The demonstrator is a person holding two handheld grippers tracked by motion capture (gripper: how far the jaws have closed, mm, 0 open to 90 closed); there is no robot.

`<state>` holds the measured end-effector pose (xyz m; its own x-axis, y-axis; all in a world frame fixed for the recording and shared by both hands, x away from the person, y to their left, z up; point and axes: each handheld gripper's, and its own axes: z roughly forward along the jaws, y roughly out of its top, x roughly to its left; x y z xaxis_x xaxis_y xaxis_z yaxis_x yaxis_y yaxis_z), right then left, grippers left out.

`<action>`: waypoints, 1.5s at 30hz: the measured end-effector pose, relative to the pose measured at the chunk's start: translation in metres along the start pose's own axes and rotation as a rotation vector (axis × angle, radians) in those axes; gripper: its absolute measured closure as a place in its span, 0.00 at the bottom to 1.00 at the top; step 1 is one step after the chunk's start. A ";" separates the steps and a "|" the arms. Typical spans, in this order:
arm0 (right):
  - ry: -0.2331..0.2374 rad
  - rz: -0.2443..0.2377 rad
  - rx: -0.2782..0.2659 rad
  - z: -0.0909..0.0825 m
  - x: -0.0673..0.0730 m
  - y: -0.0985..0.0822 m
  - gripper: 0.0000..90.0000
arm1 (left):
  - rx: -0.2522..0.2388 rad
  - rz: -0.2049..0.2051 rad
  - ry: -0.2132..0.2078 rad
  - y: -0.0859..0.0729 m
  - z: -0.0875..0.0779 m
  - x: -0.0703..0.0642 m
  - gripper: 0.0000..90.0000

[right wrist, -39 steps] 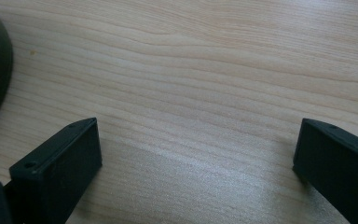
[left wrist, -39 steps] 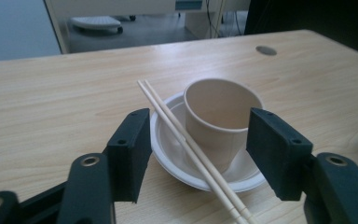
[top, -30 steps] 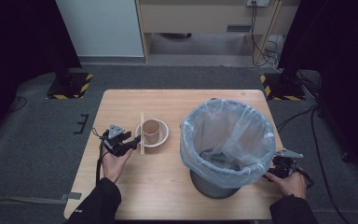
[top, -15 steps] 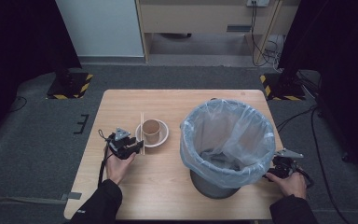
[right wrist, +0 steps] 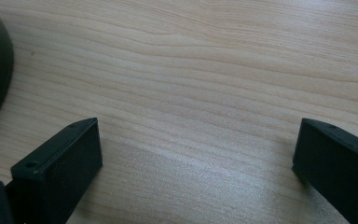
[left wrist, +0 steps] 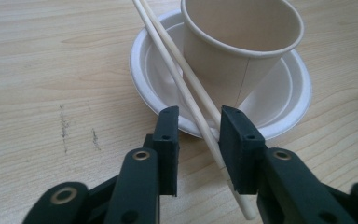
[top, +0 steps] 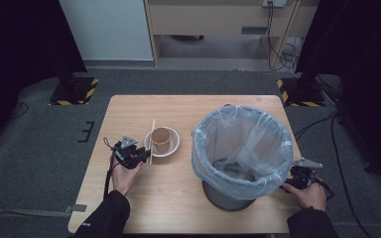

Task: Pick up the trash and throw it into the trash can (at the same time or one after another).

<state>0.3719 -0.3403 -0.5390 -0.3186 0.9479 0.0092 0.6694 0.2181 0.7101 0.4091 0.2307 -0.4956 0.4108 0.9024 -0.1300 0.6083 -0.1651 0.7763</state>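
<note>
From above, the left gripper (top: 140, 157) sits at the near end of the chopsticks (top: 152, 141), which lean on the plate (top: 172, 147) beside the cup (top: 161, 140), near the bin (top: 238, 153). Along its jaws, which have just been closing, the sticks (left wrist: 186, 88) lie between but not yet pinched. The right gripper (right wrist: 196, 163) rests released over bare desk (right wrist: 214, 70), likely waiting

A lab: black curtains (top: 20, 44), hazard-striped stand bases (top: 74, 91), cables (top: 283, 47) around one table (top: 178, 106).
</note>
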 end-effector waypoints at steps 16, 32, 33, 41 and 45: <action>0.001 0.001 0.002 -0.001 0.000 0.000 0.02 | -0.021 -0.010 -0.012 -0.001 -0.015 0.002 0.69; 0.002 -0.002 0.002 -0.001 -0.001 0.000 0.02 | -0.106 0.004 0.044 0.012 0.000 0.009 0.67; 0.002 -0.002 0.002 -0.001 -0.001 0.000 0.02 | -0.108 0.009 0.046 0.013 0.002 0.010 0.67; 0.002 -0.001 -0.001 0.000 -0.001 0.000 0.02 | -0.103 0.031 0.053 0.013 0.015 0.010 0.68; 0.003 -0.002 0.001 -0.001 -0.001 0.000 0.02 | -0.090 0.028 0.054 0.014 0.019 0.010 0.68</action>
<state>0.3716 -0.3412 -0.5388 -0.3218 0.9467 0.0100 0.6695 0.2201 0.7094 0.4350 0.2296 -0.4978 0.3881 0.9185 -0.0756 0.5322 -0.1564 0.8320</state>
